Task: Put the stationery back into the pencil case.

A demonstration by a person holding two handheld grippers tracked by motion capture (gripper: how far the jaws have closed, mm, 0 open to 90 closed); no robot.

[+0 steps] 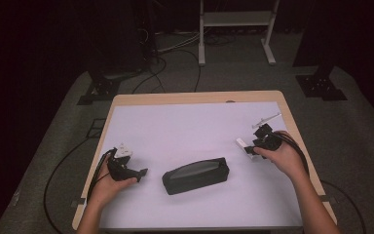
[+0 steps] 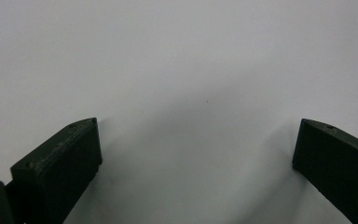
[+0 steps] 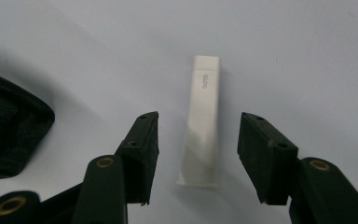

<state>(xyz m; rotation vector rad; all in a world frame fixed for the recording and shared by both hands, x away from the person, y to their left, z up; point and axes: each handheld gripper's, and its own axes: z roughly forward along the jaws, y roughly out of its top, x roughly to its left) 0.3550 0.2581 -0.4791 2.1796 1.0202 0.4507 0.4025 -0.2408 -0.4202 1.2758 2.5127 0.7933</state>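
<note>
Right gripper [image 3: 198, 140]: jaws part-open, white tube [image 3: 201, 122] lying between them, clear gap each side, pads not touching tube. Tube flat on white table cover [image 3: 284, 56], lengthwise along jaws, printed end far from the camera. High view: right gripper [image 1: 253, 146] near right edge of table [image 1: 195, 97], tube [image 1: 243, 145] at its tips. Black pouch [image 1: 196, 175] at table centre, well apart from tube. Left gripper [image 2: 198, 149]: jaws wide, nothing between them, resting at left side of table.
</note>
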